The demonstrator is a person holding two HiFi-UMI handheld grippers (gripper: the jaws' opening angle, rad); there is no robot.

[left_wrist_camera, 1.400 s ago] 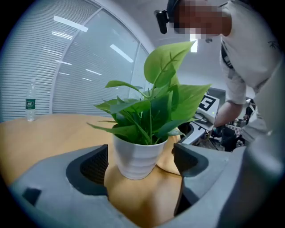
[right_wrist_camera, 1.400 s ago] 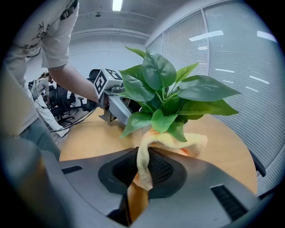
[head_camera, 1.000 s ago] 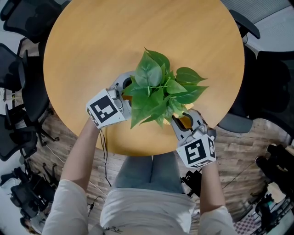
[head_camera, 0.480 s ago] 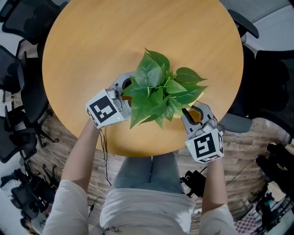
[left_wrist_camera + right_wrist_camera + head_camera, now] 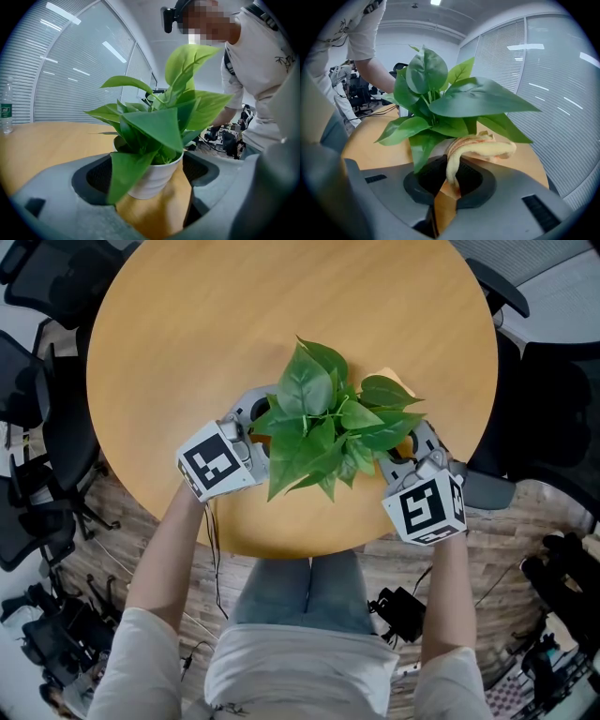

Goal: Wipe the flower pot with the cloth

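A round wooden desk [image 5: 187,334] is standing on a plank floor [image 5: 506,559], with dark office chairs [image 5: 56,427] crowding its left side and slatted blinds [image 5: 70,84] covering the glass wall behind. 1 water bottle [image 5: 5,112] is standing upright at the desk's far edge in the left gripper view. Black cables and gear [image 5: 398,606] are lying on the floor by the person's legs. The flower pot [image 5: 152,180], white and upright, is sitting near the desk's near edge, and its broad green leaves [image 5: 323,423] are overhanging it, hiding the pot entirely from the head view and screening part of each gripper. The left gripper [image 5: 255,427] is reaching in from the left, nearly level, its jaws spread wide and closing on the pot's wall from both sides. The right gripper [image 5: 412,448] is angling down from the right, its jaws nearly together and pinching the yellow cloth [image 5: 483,149], which is curling up and lying against the pot beneath the leaves. Both forearms are extending over the desk's near edge, marker cubes [image 5: 216,462] facing upward.
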